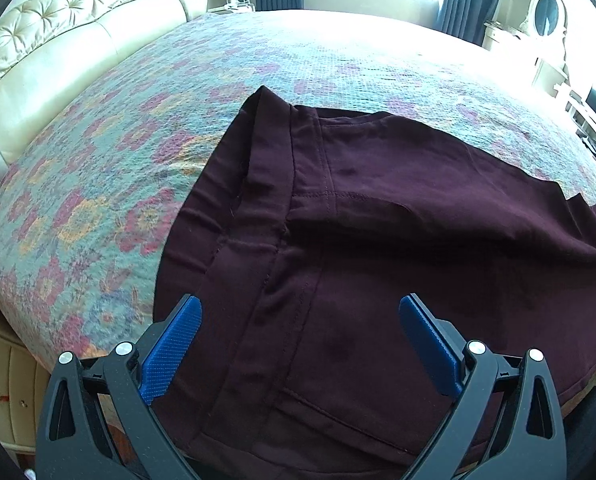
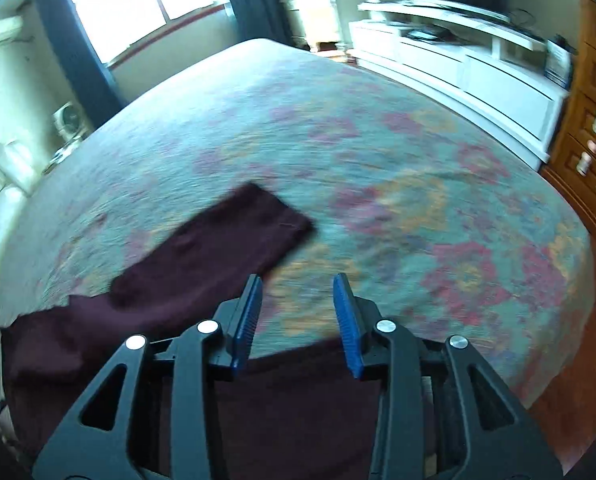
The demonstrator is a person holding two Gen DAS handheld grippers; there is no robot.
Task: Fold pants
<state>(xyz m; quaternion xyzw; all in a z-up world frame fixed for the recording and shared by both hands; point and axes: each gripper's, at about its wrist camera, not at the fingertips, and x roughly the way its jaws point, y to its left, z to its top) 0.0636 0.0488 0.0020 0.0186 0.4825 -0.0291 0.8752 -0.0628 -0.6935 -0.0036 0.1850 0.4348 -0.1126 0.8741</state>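
Wide open, the left gripper (image 1: 300, 316) hovers over the waistband end of the maroon pants (image 1: 378, 208), gripping nothing. The right gripper (image 2: 298, 304) is parted too, empty, its view smeared with motion. The pants lie spread on the floral bedspread (image 1: 118, 168), waistband toward the tufted headboard (image 1: 58, 40), one leg angling away from the headboard across the bed. The fold looks barely begun. To do it well, each claw should probably pinch both fabric layers near an edge seam, lift together, and lay the leg squarely over, keeping the creases from bunching.
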